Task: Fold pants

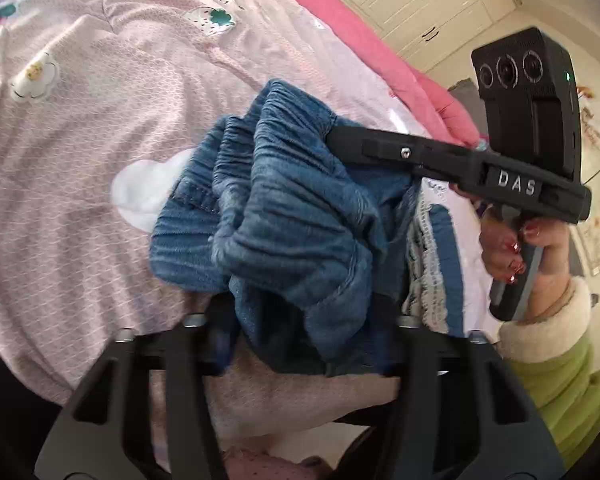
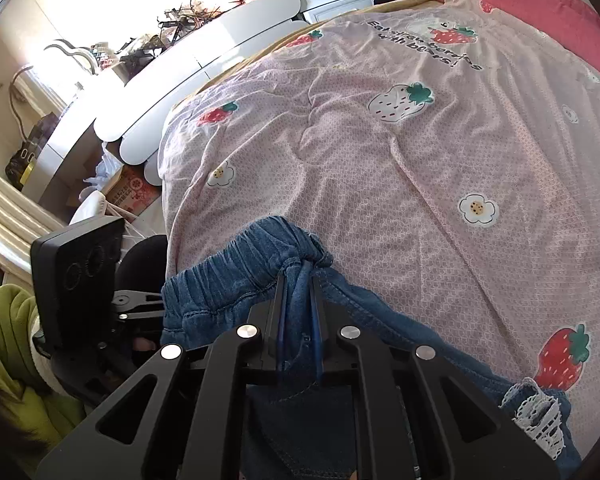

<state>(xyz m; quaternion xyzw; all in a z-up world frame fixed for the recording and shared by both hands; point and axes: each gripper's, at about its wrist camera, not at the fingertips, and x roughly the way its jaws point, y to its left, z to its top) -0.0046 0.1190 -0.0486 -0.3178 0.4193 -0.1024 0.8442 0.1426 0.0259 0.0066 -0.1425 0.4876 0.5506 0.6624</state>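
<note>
The blue denim pants point(image 1: 292, 216) with an elastic waistband and white lace trim point(image 1: 424, 264) hang bunched above the pink bed cover point(image 1: 80, 200). My left gripper point(image 1: 300, 344) is at the bottom of the left wrist view; its fingertips are hidden in the denim folds and it appears shut on the cloth. My right gripper point(image 2: 298, 280) is shut on the waistband point(image 2: 252, 276), with denim pinched between its fingers. The right gripper also shows in the left wrist view point(image 1: 332, 134), biting the waistband from the right.
The pink strawberry-print cover point(image 2: 380, 160) spreads over the bed. A darker pink blanket point(image 2: 540, 12) lies at the far edge. A white headboard point(image 2: 204, 64), cluttered shelf and boxes stand to the left. White cupboards point(image 1: 420, 0) are beyond the bed.
</note>
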